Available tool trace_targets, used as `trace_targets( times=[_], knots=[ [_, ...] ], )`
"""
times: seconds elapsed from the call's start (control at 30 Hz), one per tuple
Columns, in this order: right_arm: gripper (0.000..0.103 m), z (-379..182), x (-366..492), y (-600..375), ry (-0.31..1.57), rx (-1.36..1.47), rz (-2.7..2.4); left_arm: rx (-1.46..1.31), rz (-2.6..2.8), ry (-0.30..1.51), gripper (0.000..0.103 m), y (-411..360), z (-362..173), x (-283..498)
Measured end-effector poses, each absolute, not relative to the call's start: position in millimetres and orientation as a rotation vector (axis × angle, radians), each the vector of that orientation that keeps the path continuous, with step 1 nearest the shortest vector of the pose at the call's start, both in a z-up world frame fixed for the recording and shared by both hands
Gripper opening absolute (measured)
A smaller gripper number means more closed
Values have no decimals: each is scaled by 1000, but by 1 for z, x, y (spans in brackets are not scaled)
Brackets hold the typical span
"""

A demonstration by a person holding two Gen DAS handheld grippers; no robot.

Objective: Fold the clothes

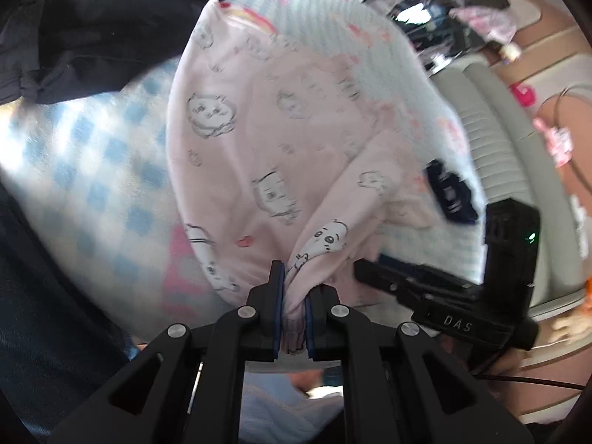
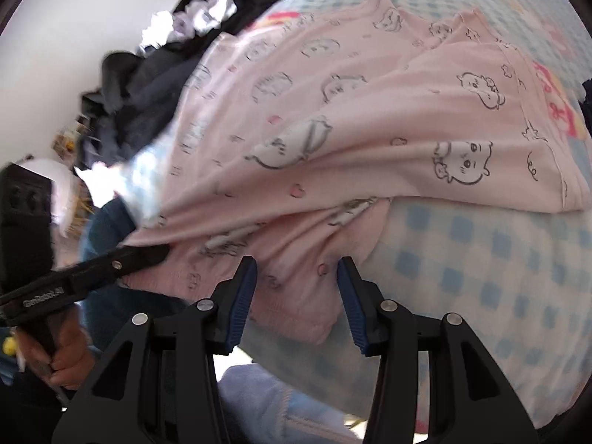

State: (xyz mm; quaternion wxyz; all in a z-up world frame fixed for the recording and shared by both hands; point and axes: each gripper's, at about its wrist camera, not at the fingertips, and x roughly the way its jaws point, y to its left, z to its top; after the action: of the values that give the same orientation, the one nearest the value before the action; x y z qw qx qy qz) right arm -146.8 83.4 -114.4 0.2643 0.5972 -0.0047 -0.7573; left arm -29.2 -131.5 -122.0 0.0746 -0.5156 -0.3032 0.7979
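A pink garment (image 1: 266, 129) printed with cartoon animals lies spread over a blue-checked bedsheet (image 1: 92, 148). My left gripper (image 1: 294, 288) is shut on a bunched fold at its near edge, and cloth fills the gap between the blue pads. In the right wrist view the same garment (image 2: 351, 111) stretches across the bed. My right gripper (image 2: 298, 270) stands open over its lower hem; pink cloth lies between the fingers, but the pads do not press it. The left gripper (image 2: 148, 253), held by a hand (image 2: 66, 355), pinches the hem at the left.
A heap of dark clothes (image 1: 92, 29) lies at the far side of the bed, also visible as dark clothes (image 2: 148, 74) by a white wall. A small dark blue item (image 1: 449, 196) rests on the sheet near a grey ribbed edge (image 1: 492, 140). The checked sheet (image 2: 481, 259) shows to the right.
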Motion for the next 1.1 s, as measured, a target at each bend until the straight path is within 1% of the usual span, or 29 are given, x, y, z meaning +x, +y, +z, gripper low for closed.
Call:
trace_targets(
  times=[0.07,0.17,0.23,0.3,0.33,0.4,0.47,0.53,0.6,0.63,0.7,0.77,0.83,0.93,1.0,1.1],
  knots=[
    [47,-127,-151,89,-24,1656,-2055,-1595,2399,-876,9,-129,-129,-32],
    [47,-127,-151,103,-61,1668,-2070,-1602,2399,-863,9,-130,-132,-27],
    [47,-124,-149,109,-33,1661,-2086,-1605,2393,-855,10,-132,-133,-25],
    [47,-120,-147,112,-19,1662,-2093,-1602,2366,-888,10,-137,-136,-23],
    [47,-118,-147,113,-13,1663,-2097,-1598,2343,-908,13,-138,-134,-23],
    [48,-113,-146,114,-2,1658,-2103,-1548,2329,-887,13,-135,-118,-21],
    [50,-104,-145,111,-24,1611,-2080,-1508,2370,-806,13,-130,-105,-21],
    [53,-103,-149,107,-57,1591,-2052,-1533,2398,-746,13,-126,-105,-25],
    [53,-109,-153,98,-41,1612,-2046,-1604,2407,-712,13,-126,-112,-32],
    [53,-114,-153,95,-28,1624,-2044,-1684,2401,-704,15,-127,-123,-36],
    [52,-122,-152,94,-17,1656,-2047,-1759,2377,-714,17,-129,-135,-38],
    [51,-123,-150,102,-33,1669,-2058,-1747,2367,-759,22,-135,-136,-33],
    [51,-120,-149,111,-50,1671,-2074,-1729,2372,-776,31,-138,-133,-30],
    [52,-112,-150,118,-80,1661,-2089,-1624,2403,-736,32,-133,-116,-31],
    [52,-107,-151,115,-60,1642,-2101,-1557,2419,-709,32,-129,-105,-32],
    [52,-108,-154,107,-44,1639,-2099,-1618,2402,-629,32,-117,-108,-51]
  ],
)
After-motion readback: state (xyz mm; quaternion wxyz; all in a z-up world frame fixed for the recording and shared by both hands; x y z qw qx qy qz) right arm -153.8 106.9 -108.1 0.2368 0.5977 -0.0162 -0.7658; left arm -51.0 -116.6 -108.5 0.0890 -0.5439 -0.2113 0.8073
